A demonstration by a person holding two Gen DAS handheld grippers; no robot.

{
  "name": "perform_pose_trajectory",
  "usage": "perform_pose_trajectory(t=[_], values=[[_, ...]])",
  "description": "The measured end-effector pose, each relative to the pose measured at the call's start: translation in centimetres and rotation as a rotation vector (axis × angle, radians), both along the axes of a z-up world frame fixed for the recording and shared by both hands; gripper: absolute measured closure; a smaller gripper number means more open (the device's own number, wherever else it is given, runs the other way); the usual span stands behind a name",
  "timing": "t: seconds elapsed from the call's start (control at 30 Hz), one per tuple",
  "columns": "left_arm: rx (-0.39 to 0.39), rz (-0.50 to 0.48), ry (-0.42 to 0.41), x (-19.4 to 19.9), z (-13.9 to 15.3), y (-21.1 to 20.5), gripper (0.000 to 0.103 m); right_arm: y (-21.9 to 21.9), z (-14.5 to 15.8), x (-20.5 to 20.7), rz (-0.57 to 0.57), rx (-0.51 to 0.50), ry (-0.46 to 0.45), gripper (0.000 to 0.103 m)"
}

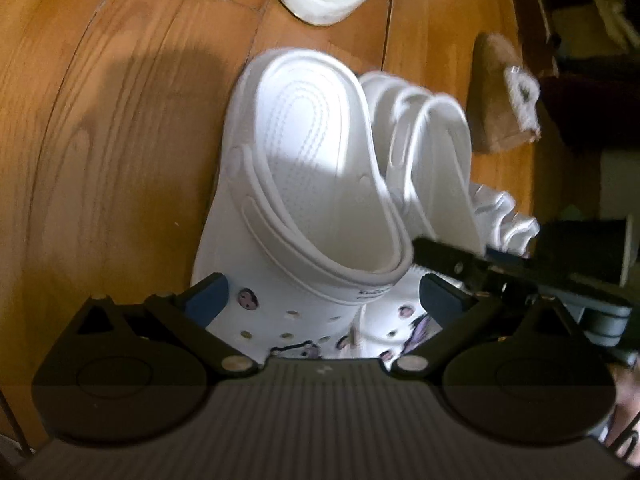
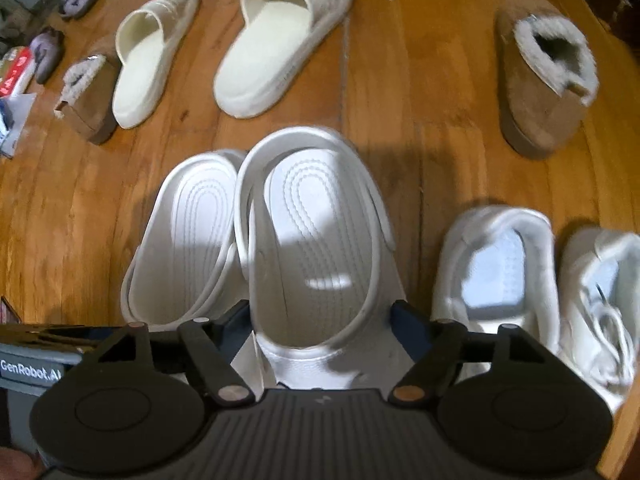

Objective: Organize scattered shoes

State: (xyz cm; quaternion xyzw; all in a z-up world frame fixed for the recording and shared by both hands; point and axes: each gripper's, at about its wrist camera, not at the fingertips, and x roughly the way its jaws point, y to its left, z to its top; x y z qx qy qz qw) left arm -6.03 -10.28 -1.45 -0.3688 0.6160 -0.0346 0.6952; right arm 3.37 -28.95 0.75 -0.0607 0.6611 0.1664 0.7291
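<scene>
Two white clogs lie side by side on the wooden floor, toes toward me. In the left wrist view the left clog (image 1: 304, 160) has small charms on its toe. My left gripper (image 1: 324, 296) stands open over the toes of both clogs, one finger at the left clog's outer edge, the other over the right clog (image 1: 432, 152). In the right wrist view my right gripper (image 2: 326, 318) has its fingers pressed against both sides of the right clog (image 2: 316, 240), with the left clog (image 2: 188, 232) just beside it.
A pair of white sneakers (image 2: 496, 272) sits right of the clogs. Two cream slides (image 2: 280, 40) (image 2: 152, 56) and a brown fur-lined slipper (image 2: 544, 76) lie farther off. Another brown slipper (image 2: 88, 96) and small purple shoes (image 2: 48, 52) are at far left, by papers.
</scene>
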Motion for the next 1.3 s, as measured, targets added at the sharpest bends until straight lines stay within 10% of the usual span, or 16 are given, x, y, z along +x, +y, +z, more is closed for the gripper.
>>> perform_pose_trajectory(t=[0.17,0.27,0.47,0.6,0.9,1.3], values=[[0.005,-0.04,-0.038,0.0,1.0,-1.0,0.0,-0.9,0.8,-0.1,0.009,0.005,0.055,0.037],[0.018,-0.065,-0.051,0.1,1.4,-1.8,0.0,-1.3,0.7,0.0,0.077,0.0,0.149,0.064],[0.08,-0.153,-0.078,-0.2,1.7,-3.0,0.0,-2.3,4.0,1.7,0.082,0.087,0.097,0.046],[-0.025,-0.083,-0.066,-0.1,2.8,-0.8,0.001,-3.0,7.7,3.2,0.003,0.126,-0.063,0.033],[0.068,-0.145,-0.206,2.1,8.2,-2.0,0.0,-9.8,12.6,6.7,-0.345,0.109,-0.279,0.022],[0.08,-0.146,-0.317,12.1,9.1,-8.1,0.0,-18.5,11.0,8.6,-0.643,0.267,-0.185,0.022]])
